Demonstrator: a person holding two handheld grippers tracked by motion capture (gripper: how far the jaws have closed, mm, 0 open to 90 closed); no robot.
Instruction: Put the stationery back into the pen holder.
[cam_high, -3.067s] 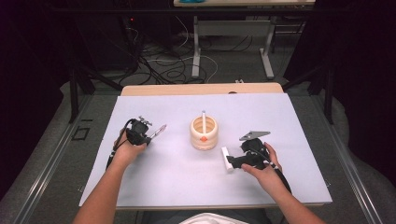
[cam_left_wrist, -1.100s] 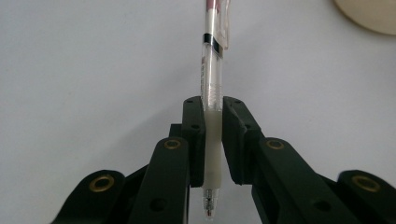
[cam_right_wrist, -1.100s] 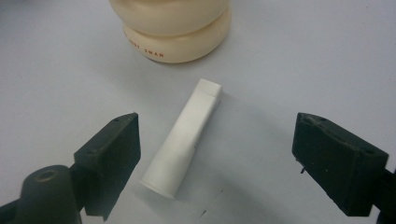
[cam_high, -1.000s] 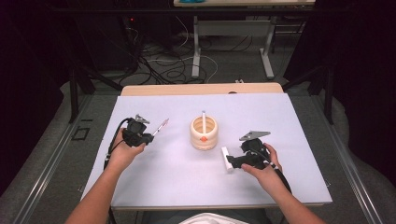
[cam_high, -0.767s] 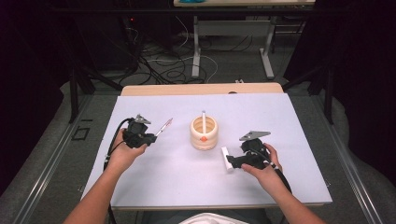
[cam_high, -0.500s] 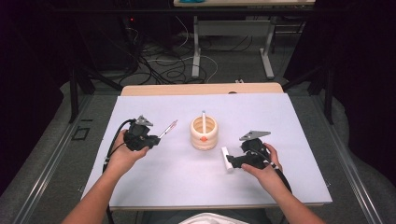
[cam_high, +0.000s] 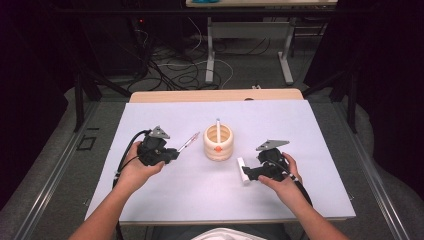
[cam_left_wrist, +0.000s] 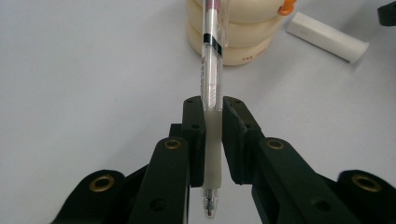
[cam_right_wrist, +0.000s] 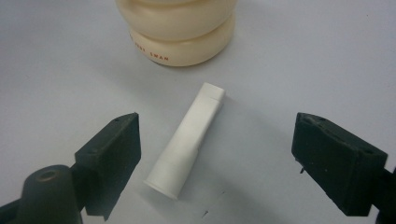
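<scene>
Pen (cam_left_wrist: 212, 88) above white tabletop (cam_high: 200, 200)

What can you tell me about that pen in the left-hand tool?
The pen is slim, with a clear plastic barrel, a black band, a pinkish upper part, a milky white rubbery grip sleeve and a metal writing tip. The left tool clamps it at the sleeve. It is off the white table, its far end pointing toward the cream ribbed holder.

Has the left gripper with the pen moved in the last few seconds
Yes. In the high view the left gripper, shut on the pen, has shifted toward the cream holder, which has stayed put on the table.
</scene>
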